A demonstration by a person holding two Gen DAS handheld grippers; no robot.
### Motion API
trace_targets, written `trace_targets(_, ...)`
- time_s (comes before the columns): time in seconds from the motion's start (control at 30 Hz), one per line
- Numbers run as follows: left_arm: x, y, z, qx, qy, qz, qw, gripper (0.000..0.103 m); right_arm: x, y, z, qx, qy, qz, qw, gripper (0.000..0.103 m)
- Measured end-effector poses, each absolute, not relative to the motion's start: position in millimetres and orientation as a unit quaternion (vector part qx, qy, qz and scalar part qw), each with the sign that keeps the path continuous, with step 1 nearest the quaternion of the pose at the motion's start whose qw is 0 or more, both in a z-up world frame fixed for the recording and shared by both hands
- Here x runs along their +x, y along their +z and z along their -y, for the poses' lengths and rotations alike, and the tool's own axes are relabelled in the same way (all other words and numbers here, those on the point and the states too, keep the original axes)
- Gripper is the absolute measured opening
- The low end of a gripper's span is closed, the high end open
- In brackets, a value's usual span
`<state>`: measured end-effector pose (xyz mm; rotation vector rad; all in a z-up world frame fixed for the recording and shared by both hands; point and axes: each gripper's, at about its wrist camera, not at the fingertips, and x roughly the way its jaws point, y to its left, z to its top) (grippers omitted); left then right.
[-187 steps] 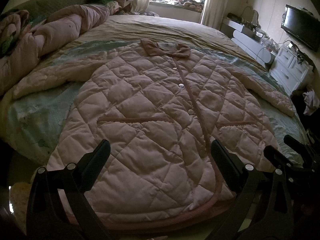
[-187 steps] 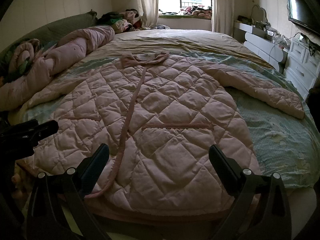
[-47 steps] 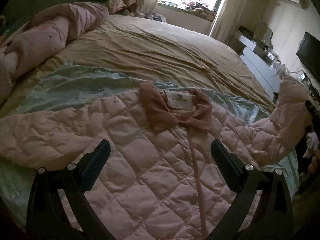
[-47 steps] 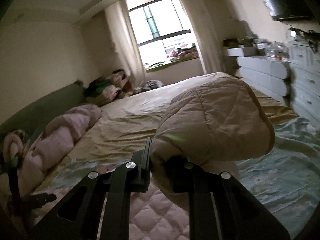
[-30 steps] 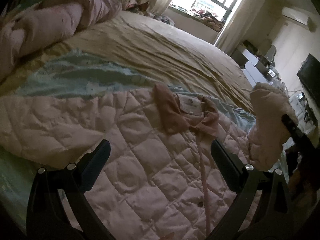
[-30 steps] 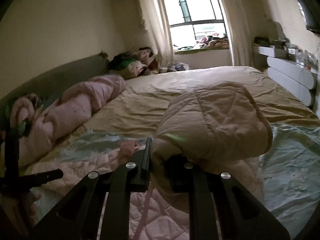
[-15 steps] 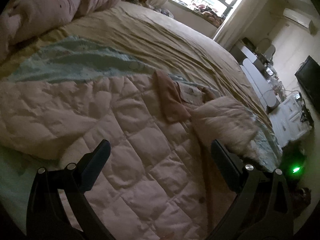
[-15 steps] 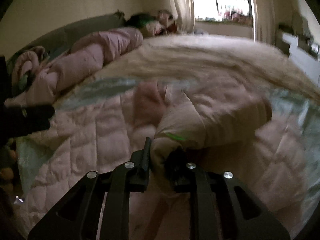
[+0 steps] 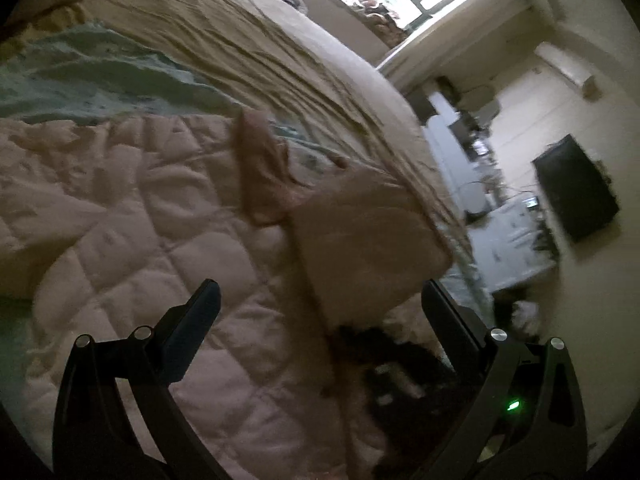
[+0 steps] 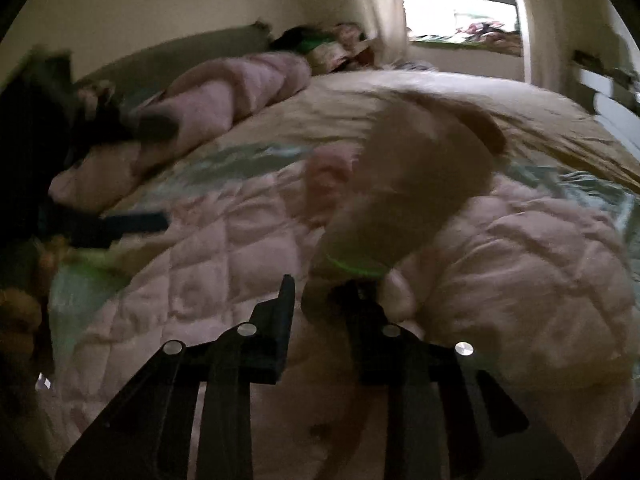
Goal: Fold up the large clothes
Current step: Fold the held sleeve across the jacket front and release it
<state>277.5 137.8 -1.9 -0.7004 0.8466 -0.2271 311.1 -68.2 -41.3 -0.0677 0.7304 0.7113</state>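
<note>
Left wrist view: the left gripper (image 9: 318,308) is seen with its jaws spread wide and nothing between them, hovering over the pink quilted padded jacket (image 9: 132,216) that is spread flat across the near end of the bed (image 9: 280,52). Just beyond its fingers, the folded-over pink quilted sleeve (image 9: 368,232) is laid across the jacket's chest, beside the darker pink collar (image 9: 260,172). The right gripper (image 9: 384,364) is made out only as a dark blur at the sleeve's near end.

In the right wrist view, the right gripper (image 10: 320,300) has its jaws a little apart; they have just been opening, and the sleeve cuff (image 10: 352,276) is seen lying between them, with the sleeve (image 10: 420,184) draped over the jacket (image 10: 520,264). Whether the pads press on the cuff cannot be told through the blur. Farther off, a rolled pink duvet (image 10: 224,96) is seen along the bed's left edge, and a bright window (image 10: 460,0) past its far end.
</note>
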Motion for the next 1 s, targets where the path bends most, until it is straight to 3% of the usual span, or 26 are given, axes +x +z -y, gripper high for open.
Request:
trace_targets(0.27,282,-24,-145,-0.345,-0.082,-0.421,0.835,0.094,296,-64,39,-0.092,0.37,-0.391,0.838,0.026)
trace_targets(0.4,287,-47,-150,-0.354,-0.056,-0.449,0.818,0.094,291,-56,48,-0.069,0.384,-0.397,0.831,0.047)
trace_targets(0.63,287,-74,-155,-0.375,-0.055,-0.454,0.806,0.093,293,-31,109,0.0,0.343,-0.391,0.854,0.05)
trace_targets(0.67,286,-75,-153,-0.371,-0.058,-0.451,0.81,0.084,294,-30,117,0.007,0.334,-0.392,0.857,0.05)
trace_targets(0.7,286,-73,-151,-0.352,-0.054,-0.453,0.817,0.058,294,-28,129,0.013,0.322,-0.392,0.861,0.051)
trace_targets(0.77,284,-68,-144,-0.308,-0.041,-0.456,0.834,0.03,297,-25,147,0.019,0.299,-0.391,0.87,0.051)
trace_targets(0.83,281,-60,-139,-0.284,-0.045,-0.453,0.844,0.018,301,-22,165,0.02,0.275,-0.389,0.879,0.05)
trace_targets(0.87,281,-57,-139,-0.27,-0.042,-0.449,0.85,0.006,305,-20,176,0.021,0.257,-0.387,0.885,0.05)
trace_targets(1.0,273,-23,-146,-0.24,-0.026,-0.406,0.881,0.006,317,-10,211,0.028,0.2,-0.371,0.906,0.05)
